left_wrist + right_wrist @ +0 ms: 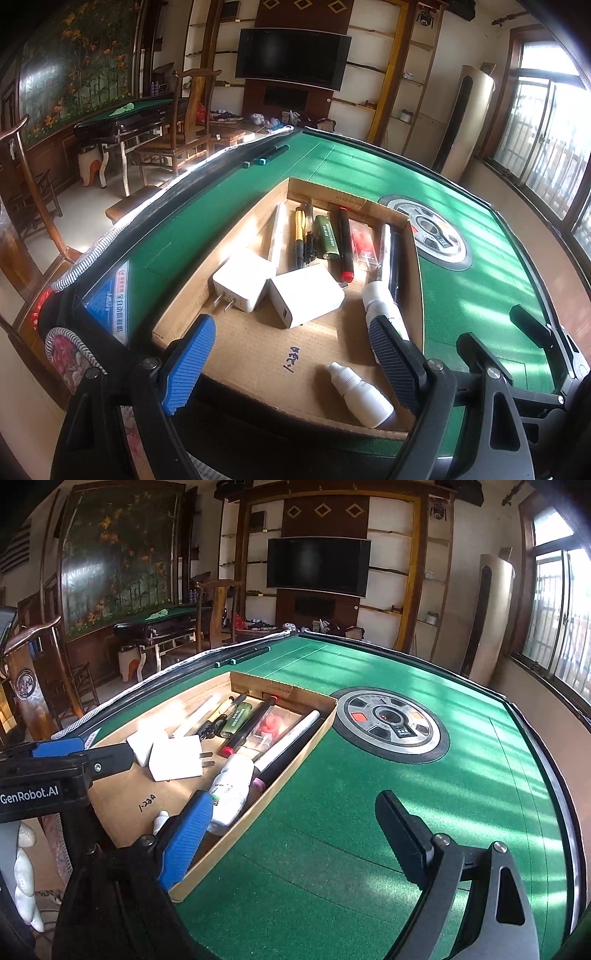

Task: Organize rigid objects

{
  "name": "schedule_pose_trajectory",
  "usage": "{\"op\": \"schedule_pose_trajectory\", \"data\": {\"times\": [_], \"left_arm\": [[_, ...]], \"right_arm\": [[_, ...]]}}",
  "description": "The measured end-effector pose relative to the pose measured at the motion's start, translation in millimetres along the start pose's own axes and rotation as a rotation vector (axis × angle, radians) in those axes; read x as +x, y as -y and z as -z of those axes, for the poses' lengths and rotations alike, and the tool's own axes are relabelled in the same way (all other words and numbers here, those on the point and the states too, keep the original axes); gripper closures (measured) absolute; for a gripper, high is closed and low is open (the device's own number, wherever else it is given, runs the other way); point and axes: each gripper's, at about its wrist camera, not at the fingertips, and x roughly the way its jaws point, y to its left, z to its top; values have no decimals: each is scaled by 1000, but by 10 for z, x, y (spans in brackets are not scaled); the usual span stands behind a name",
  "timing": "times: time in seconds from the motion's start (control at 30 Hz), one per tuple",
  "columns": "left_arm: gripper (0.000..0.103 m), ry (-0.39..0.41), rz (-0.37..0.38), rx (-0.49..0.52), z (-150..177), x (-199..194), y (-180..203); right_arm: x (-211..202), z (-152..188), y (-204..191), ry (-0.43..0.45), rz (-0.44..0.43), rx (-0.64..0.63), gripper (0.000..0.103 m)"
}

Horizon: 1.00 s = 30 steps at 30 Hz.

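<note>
Both grippers — the left gripper [291, 332] and right gripper [295, 812] — hover spread and empty over the cardboard tray [236, 354] of pens, chargers and bottles on the green table [332, 849], apparently poised to pick a first item.

Cardboard tray [415, 258] on mahjong table [461, 295]: 2 chargers [306, 301] front-left, pens [345, 243] behind, dropper bottle [360, 393] nearest front.
</note>
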Motion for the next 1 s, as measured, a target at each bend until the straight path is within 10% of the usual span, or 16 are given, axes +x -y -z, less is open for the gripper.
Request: {"op": "schedule_pose_trajectory", "data": {"times": [0.3,0.63,0.8,1.0], "left_arm": [[15,237,70,-16,-93,-735,31],[1,691,-69,-2,-154,-1745,205],[1,624,15,46,-249,-1569,372],[1,405,-71,100,-289,-927,618]], "right_arm": [[-348,-64,341,100,76,79,14],[-1076,-120,826,348,240,193,0],[-1010,-73,840,340,256,167,0],[-646,-26,813,228,187,135,0]]}}
